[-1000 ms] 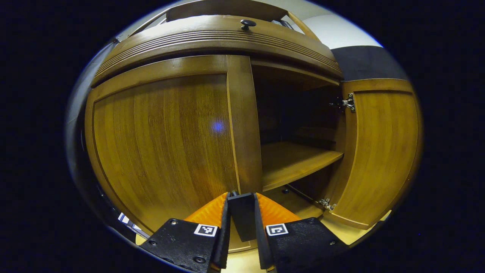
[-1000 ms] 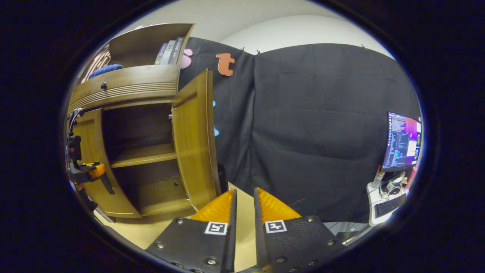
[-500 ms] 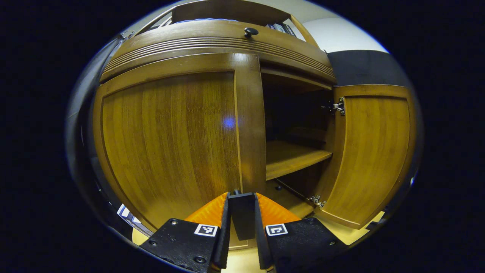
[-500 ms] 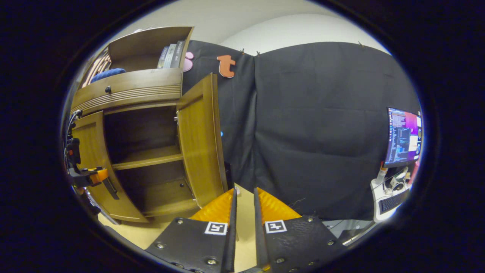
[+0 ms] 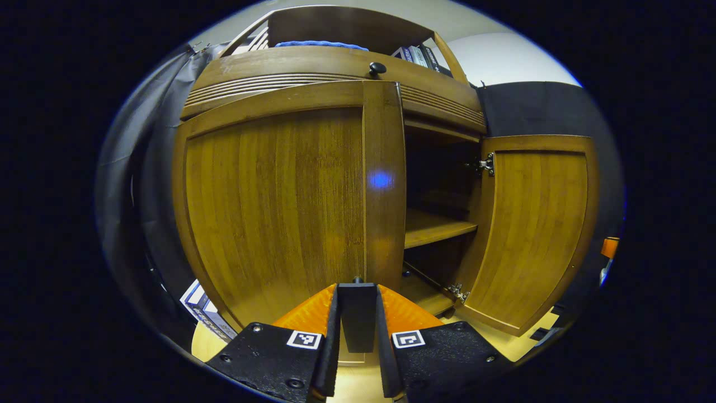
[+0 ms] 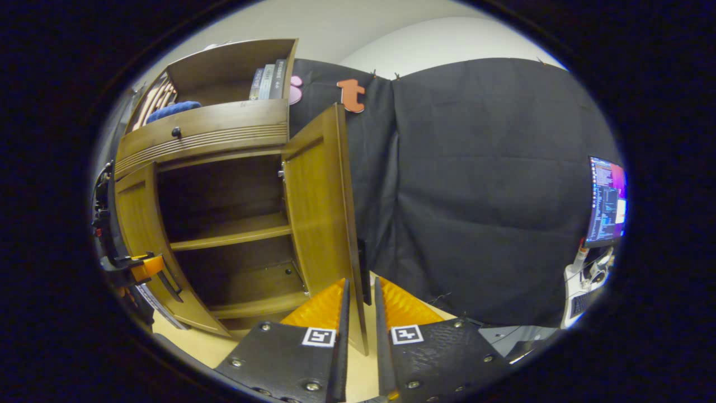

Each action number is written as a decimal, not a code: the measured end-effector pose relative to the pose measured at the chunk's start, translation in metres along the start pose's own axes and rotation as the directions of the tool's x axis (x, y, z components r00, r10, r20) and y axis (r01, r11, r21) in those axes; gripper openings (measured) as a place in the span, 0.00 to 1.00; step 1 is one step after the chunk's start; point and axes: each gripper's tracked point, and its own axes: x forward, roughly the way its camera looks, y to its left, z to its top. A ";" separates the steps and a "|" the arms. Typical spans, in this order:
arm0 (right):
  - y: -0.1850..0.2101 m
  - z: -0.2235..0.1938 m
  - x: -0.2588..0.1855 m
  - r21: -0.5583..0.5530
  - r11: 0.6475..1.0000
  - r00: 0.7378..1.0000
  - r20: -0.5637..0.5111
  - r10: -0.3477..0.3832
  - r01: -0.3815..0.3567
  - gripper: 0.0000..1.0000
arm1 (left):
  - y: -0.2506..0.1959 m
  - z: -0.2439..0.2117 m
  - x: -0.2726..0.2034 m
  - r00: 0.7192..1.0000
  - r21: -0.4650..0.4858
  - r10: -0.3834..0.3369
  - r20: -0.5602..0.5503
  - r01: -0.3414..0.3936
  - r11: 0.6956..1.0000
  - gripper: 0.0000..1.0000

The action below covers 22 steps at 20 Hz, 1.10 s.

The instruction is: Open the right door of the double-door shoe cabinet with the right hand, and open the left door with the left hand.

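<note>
The brown wooden shoe cabinet has its left door (image 5: 279,207) swung partly out. My left gripper (image 5: 358,288) is shut on that door's black handle (image 5: 358,316) near its free edge. The right door (image 5: 534,235) stands wide open, showing a bare inner shelf (image 5: 436,226). In the right gripper view, the left gripper (image 6: 134,267) holds the left door (image 6: 140,224) at the far left. My right gripper (image 6: 359,282) is shut to a narrow slit with nothing in it. It lies a little short of the right door (image 6: 316,212), whose thin black handle (image 6: 362,268) lines up with the slit.
Above the doors is a drawer with a black knob (image 5: 377,68). A top shelf holds books (image 6: 268,78) and a blue cloth (image 6: 173,109). Flat boxes (image 5: 204,310) lean by the cabinet's left foot. A monitor (image 6: 607,201) and desk stand far right.
The left door has swung further out as my left gripper drew back with its handle. The right gripper view has turned toward the cabinet, bringing the right door's edge in line with its fingers.
</note>
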 end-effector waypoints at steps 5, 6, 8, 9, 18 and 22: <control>0.039 -0.012 0.011 -0.001 0.993 0.993 -0.038 0.114 -0.114 0.22 | 0.008 -0.004 -0.034 1.000 -0.019 0.010 0.015 -0.010 1.000 0.32; 0.048 -0.014 0.012 -0.006 0.990 0.989 -0.045 0.139 -0.140 0.22 | 0.010 -0.005 -0.041 1.000 -0.022 0.014 0.017 -0.013 1.000 0.32; 0.067 -0.021 0.013 -0.015 0.981 0.979 -0.062 0.193 -0.194 0.22 | 0.015 -0.006 -0.056 0.999 -0.024 0.025 0.021 -0.025 0.999 0.34; 0.076 -0.023 0.013 -0.022 0.975 0.973 -0.069 0.220 -0.222 0.22 | 0.018 -0.007 -0.063 0.999 -0.026 0.033 0.023 -0.033 0.999 0.32; 0.175 -0.036 0.019 -0.028 0.892 0.888 -0.114 0.445 -0.450 0.22 | 0.057 -0.013 -0.124 0.990 -0.042 0.139 0.025 -0.138 0.990 0.31; 0.208 -0.046 0.013 -0.021 0.855 0.849 -0.132 0.511 -0.518 0.22 | 0.069 -0.014 -0.137 0.985 -0.039 0.170 0.021 -0.169 0.985 0.25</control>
